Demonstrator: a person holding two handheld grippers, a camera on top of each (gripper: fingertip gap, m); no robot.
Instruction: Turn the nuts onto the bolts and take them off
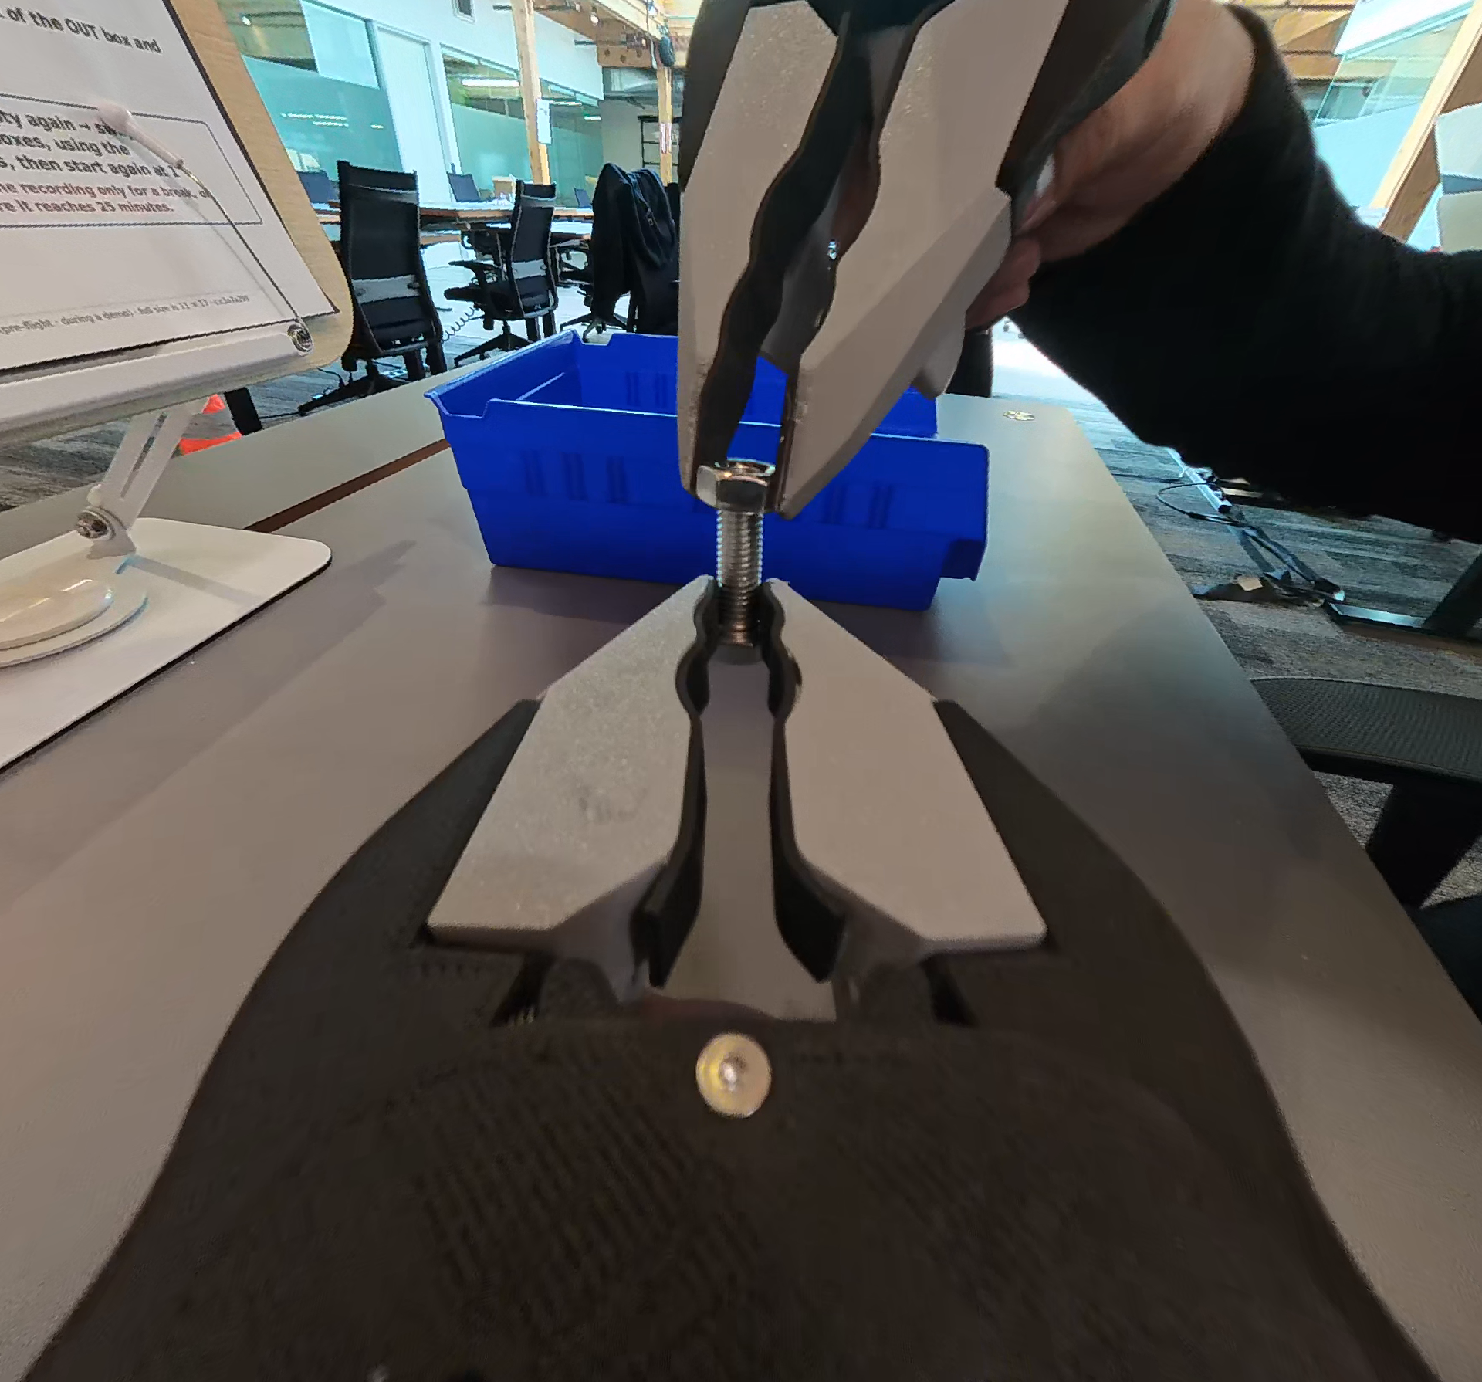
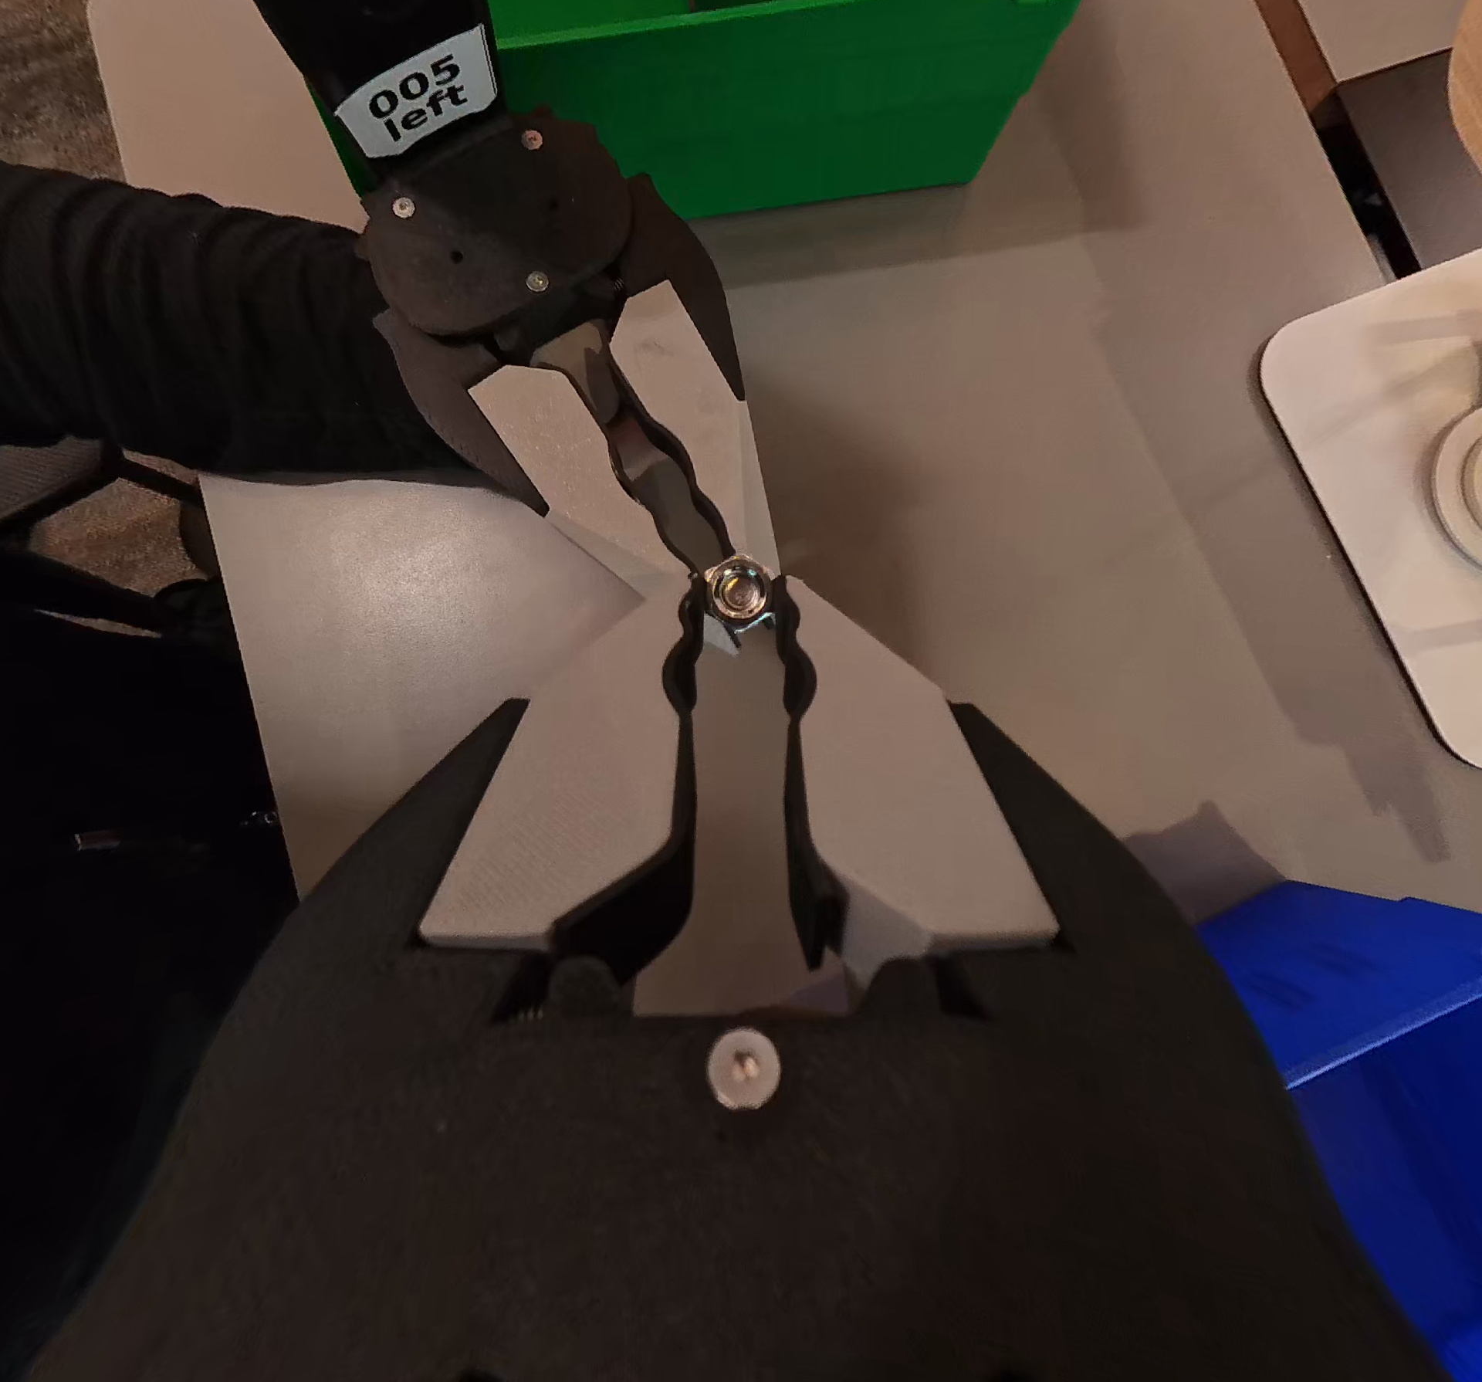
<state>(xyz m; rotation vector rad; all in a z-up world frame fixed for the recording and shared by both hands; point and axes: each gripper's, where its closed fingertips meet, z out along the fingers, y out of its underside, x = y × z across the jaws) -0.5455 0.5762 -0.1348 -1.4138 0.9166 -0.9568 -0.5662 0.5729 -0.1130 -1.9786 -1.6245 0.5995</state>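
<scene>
A silver bolt (image 1: 738,549) stands upright above the grey table (image 1: 321,742). My left gripper (image 1: 739,597) is shut on the lower part of its threaded shaft. A hex nut (image 1: 734,485) sits on the bolt's top end. My right gripper (image 1: 739,493) comes down from above, and its fingertips close on the nut's two sides. In the right wrist view I look straight down on the nut (image 2: 738,591) between my right gripper's (image 2: 739,597) tips. The left gripper (image 2: 714,569) reaches in from the upper left. The bolt's lower end is mostly hidden.
A blue bin (image 1: 641,509) stands just behind the bolt and also shows in the right wrist view (image 2: 1363,1023). A green bin (image 2: 762,84) sits at the far side. A white stand base (image 1: 160,581) with a printed sheet is at the left. A black-sleeved arm (image 1: 1243,301) holds the right gripper. My two grippers' fingertips are within a few centimetres of each other.
</scene>
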